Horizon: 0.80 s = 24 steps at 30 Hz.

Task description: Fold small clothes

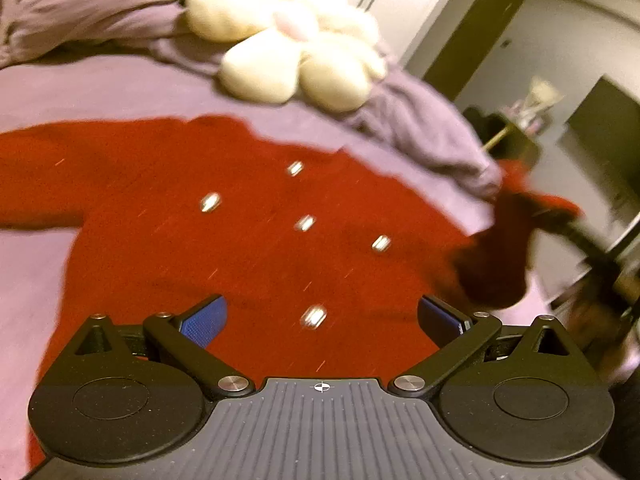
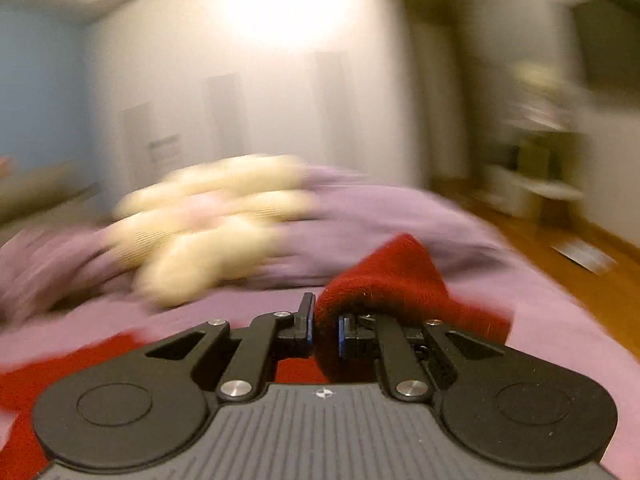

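A small red knit cardigan (image 1: 240,232) with several silver buttons lies flat on a lilac bed sheet (image 1: 100,88). My left gripper (image 1: 320,318) is open and empty, just above the cardigan's lower part. My right gripper (image 2: 324,334) is shut on the cardigan's sleeve (image 2: 392,276), which bunches up over its fingers. In the left wrist view that sleeve (image 1: 500,260) is lifted at the right, with the right gripper (image 1: 576,232) blurred behind it.
A cream flower-shaped plush cushion (image 1: 296,40) rests on a crumpled lilac blanket (image 1: 420,120) at the back of the bed. The bed's right edge drops to a wooden floor (image 2: 568,264). Shelves and furniture (image 2: 536,168) stand at the far right.
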Tool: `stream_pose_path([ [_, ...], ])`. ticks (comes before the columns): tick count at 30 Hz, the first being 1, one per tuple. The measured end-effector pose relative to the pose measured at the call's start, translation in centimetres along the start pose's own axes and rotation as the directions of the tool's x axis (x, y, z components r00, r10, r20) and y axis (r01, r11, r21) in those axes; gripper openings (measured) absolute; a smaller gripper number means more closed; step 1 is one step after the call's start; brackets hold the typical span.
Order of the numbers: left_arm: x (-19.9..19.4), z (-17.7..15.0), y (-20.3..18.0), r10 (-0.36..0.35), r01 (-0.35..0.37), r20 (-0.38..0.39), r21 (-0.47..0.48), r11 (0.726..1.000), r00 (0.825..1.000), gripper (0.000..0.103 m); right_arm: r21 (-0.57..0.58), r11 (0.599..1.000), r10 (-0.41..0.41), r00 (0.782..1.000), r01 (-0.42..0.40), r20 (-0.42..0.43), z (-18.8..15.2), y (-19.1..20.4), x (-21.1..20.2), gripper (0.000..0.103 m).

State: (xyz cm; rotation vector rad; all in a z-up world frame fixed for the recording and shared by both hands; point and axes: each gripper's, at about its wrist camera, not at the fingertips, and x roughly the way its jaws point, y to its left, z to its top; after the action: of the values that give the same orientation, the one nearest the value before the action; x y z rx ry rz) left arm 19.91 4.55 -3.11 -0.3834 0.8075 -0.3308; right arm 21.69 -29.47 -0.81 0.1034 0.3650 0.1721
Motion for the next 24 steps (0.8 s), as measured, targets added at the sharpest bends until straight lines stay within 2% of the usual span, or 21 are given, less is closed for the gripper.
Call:
stream_pose_path([
  [1,0.5,0.6,0.1,-0.027,0.027,0.008,-0.009,1.000,1.000,0.103,-0.027,0.997,0.073,0.996,-0.075,-0.044,-0.5,1.8,0.7,0.046],
  [2,1.0,1.1,0.3,-0.059,0.060,0.007,-0.024,0.998,0.998,0.103,-0.033,0.993,0.114,0.991,-0.116,-0.067,-1.3,3.0,1.0,0.072],
  [3,1.7,1.5,0.7,-0.095,0.095,0.000,-0.046,0.994,0.995,0.103,-0.025,0.989,0.141,0.988,-0.143,-0.070,-2.0,3.6,1.1,0.075],
  [5,3.8,2.3,1.6,-0.156,0.151,-0.033,-0.108,0.983,0.987,0.103,0.032,0.988,0.155,0.982,-0.152,-0.109,-3.8,3.6,1.0,0.075],
  [8,7.3,3.3,2.5,-0.160,0.149,-0.066,-0.155,0.977,0.985,0.103,0.168,0.977,0.159,0.971,-0.129,-0.176,-6.5,1.8,0.0,0.067],
  [10,9.7,3.7,2.8,-0.197,0.180,-0.072,-0.192,0.965,0.978,0.102,0.224,0.969,0.154,0.966,-0.106,-0.209,-8.4,0.7,-0.8,0.063],
  [12,11.8,4.1,3.1,-0.209,0.184,-0.084,-0.239,0.953,0.974,0.088,0.268,0.960,0.141,0.965,-0.078,-0.222,-9.3,0.6,-1.5,0.063],
  [14,13.7,4.5,2.8,-0.205,0.174,-0.110,-0.240,0.955,0.973,0.080,0.323,0.944,0.139,0.965,-0.062,-0.222,-10.1,-0.4,-2.5,0.063],
  [18,16.5,4.7,2.5,-0.177,0.136,-0.174,-0.226,0.965,0.969,0.075,0.392,0.919,0.133,0.968,-0.041,-0.211,-10.9,-1.7,-3.8,0.063],
  [20,17.0,4.7,2.4,-0.176,0.136,-0.179,-0.219,0.966,0.968,0.074,0.415,0.909,0.131,0.971,-0.037,-0.199,-11.1,-2.3,-4.5,0.063],
  [22,17.1,4.6,2.3,-0.180,0.142,-0.176,-0.211,0.967,0.968,0.062,0.435,0.899,0.134,0.973,-0.039,-0.189,-11.0,-2.5,-5.0,0.063],
  [23,17.4,4.6,2.4,-0.186,0.144,-0.187,-0.217,0.965,0.965,0.045,0.445,0.895,0.136,0.973,-0.041,-0.184,-11.0,-2.7,-4.6,0.063],
  [24,17.9,4.5,2.4,-0.192,0.144,-0.203,-0.229,0.963,0.960,0.020,0.451,0.892,0.138,0.973,-0.041,-0.185,-11.0,-2.8,-4.5,0.063],
])
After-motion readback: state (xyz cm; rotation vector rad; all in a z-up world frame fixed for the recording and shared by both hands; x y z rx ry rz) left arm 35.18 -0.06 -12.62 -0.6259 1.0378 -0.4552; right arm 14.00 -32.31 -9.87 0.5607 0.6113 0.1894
